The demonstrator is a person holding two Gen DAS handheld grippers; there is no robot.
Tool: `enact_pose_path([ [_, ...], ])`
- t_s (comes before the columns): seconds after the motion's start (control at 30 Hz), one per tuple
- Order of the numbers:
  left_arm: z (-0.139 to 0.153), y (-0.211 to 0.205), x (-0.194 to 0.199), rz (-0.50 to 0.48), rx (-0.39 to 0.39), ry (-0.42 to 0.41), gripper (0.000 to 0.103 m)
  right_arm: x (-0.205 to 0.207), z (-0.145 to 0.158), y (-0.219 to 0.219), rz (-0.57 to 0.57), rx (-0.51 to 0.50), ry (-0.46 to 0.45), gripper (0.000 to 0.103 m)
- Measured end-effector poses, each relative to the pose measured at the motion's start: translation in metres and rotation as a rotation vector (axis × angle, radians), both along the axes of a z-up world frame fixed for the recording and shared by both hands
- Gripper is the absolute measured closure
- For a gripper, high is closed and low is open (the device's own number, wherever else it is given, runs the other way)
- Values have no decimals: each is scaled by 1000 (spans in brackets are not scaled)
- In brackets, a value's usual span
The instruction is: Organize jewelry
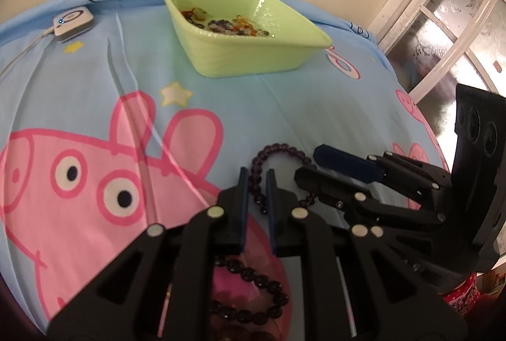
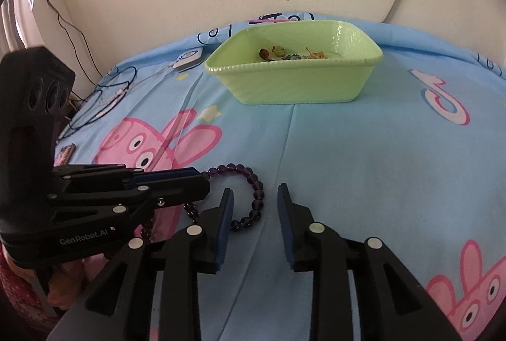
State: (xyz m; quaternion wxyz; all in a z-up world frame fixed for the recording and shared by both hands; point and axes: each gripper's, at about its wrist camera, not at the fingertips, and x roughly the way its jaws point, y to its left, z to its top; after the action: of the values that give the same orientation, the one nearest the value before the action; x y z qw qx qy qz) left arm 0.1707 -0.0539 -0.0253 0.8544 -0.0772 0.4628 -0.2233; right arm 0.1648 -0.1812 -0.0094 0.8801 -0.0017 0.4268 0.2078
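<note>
Where jewelry (image 1: 221,23) lies: green basket (image 1: 253,56).

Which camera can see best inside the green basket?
The left wrist view: it looks down into the green basket, so the colourful jewelry on its bottom shows. The right wrist view sees it from lower, so its near wall hides all but a few pieces.

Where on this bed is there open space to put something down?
Bare sheet runs between the green basket and the right gripper, and on to the right. Crowded: the near left, where the left gripper is shut on the purple bead strand, and the far left with its cables.
</note>
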Motion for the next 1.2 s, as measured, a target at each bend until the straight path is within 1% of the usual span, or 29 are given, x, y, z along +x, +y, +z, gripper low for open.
enact_pose_path([
  [0.1, 0, -1, -1, -2, 13, -8, 93, -3, 1, 8, -3, -69, -23, 100],
  [0.13, 0, -2, -1, -1, 17, -10, 93, -4, 0, 10, -2, -79, -26, 103],
  [0.17, 0, -3, -2, 0, 20, -12, 93, -4, 0, 10, 0, -84, -28, 103],
  [0.4, 0, -2, -2, 3, 21, -12, 93, -5, 0, 10, 5, -85, -29, 103],
  [0.63, 0, -2, -3, 2, 25, -14, 93, -5, 3, 7, -1, -58, -31, 103],
  [0.83, 0, -2, -3, -4, 13, -4, 93, -3, 2, 3, -3, -31, -11, 103],
  [0.87, 0, -1, -3, -6, 9, -2, 90, -3, 2, 3, -4, -28, -9, 103],
  [0.9, 1, -1, -4, -13, -1, -1, 85, -2, 2, 2, -4, -26, -8, 103],
  [0.93, 1, -1, -4, -18, -6, -3, 82, -2, 2, 2, -4, -24, -7, 103],
  [0.97, 2, -2, -5, -21, -6, -11, 76, -2, 2, 2, -4, -23, -6, 103],
  [1.0, 3, -3, -6, -21, -2, -15, 71, -1, 2, 2, -4, -21, -5, 103],
  [1.03, 4, -4, -7, -22, 3, -21, 71, -1, 2, 2, -4, -18, -4, 103],
  [1.17, 3, -6, -7, -22, 20, -27, 71, -2, 2, 1, -5, -15, -4, 103],
  [1.2, 3, -7, -8, -16, 37, -33, 80, -2, 2, 1, -5, -15, -5, 103],
])
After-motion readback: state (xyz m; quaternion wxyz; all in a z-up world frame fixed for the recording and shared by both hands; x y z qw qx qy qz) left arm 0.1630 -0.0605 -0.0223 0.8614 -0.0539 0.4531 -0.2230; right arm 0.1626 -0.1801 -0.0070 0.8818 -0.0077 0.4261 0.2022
